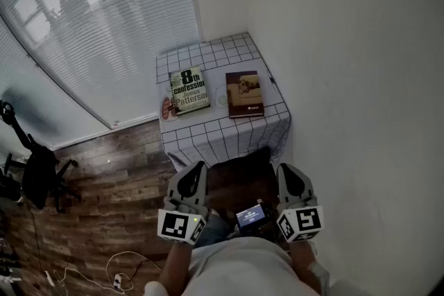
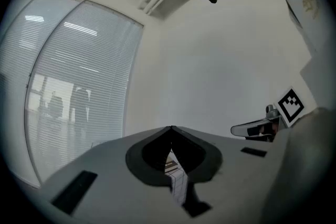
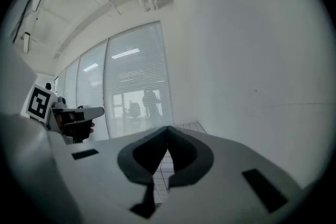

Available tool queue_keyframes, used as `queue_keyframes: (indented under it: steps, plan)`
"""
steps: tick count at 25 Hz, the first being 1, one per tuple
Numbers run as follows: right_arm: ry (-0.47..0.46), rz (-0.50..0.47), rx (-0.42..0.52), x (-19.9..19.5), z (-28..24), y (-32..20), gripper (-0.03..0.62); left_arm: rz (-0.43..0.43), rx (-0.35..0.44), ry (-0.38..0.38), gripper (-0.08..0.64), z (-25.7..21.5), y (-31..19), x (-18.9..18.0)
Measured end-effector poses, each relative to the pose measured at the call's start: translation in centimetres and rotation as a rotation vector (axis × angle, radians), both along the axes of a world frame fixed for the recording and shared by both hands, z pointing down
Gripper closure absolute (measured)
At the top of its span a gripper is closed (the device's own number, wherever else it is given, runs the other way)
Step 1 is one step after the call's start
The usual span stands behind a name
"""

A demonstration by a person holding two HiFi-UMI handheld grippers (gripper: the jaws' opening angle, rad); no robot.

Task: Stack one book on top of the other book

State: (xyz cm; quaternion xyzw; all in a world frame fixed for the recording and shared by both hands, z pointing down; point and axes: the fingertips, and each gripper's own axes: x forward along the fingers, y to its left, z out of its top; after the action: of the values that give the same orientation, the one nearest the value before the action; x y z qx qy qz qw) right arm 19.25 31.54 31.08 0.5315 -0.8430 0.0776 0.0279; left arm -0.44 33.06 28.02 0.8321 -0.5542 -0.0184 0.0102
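**A:** Gripper status?

**B:** Both idle. The left gripper [image 1: 196, 173] and right gripper [image 1: 288, 175] each have their jaws closed tip to tip with nothing in them. They sit low by the person's body, well short of the table [image 1: 208, 52].

**A:** Books?

**B:** Both lie flat on the checked cloth, side by side and apart. The white-and-green book [image 1: 189, 90] is on the left and the brown book [image 1: 244, 94] on the right. Not stacked yet.

**A:** How will they handle?

**B:** My read is paperbacks: light and stiff enough when flat, but they'll sag if pinched at a corner. The covers look glossy, so probably slippery. The cloth is soft and may drag along with a book.

**A:** Grip point?

**B:** I'd take the brown book at the middle of a long edge, one jaw under and one over. The jaws need opening first. The other gripper could steady the white-and-green book.
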Motion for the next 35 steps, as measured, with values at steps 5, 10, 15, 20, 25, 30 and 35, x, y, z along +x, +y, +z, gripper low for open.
queue_keyframes:
  steps: [5,10,15,20,25,30,35]
  plan:
    - [0.004,0.002,-0.001,-0.1,0.1,0.6,0.586,0.002,-0.016,0.005,0.551,0.5,0.5,-0.2]
    - [0.007,0.004,-0.004,0.2,0.2,1.0,0.586,0.000,-0.012,-0.001,0.551,0.3,0.9,0.0]
    - [-0.001,0.004,0.006,0.4,-0.1,1.3,0.585,-0.005,-0.007,-0.008,0.551,-0.1,1.3,0.1]
    - [-0.006,0.002,0.003,0.8,0.2,1.6,0.585,-0.013,-0.012,-0.013,0.551,0.0,1.9,0.2]
    - [-0.005,0.006,-0.009,1.3,0.8,1.7,0.584,-0.024,-0.025,-0.017,0.551,0.4,1.8,0.3]
    - [-0.009,0.008,-0.019,1.4,1.3,0.6,0.585,-0.029,-0.038,-0.024,0.551,0.9,0.9,0.2]
    - [-0.008,0.013,-0.031,1.3,1.9,-1.4,0.585,-0.028,-0.050,-0.021,0.551,1.6,-1.2,0.0]
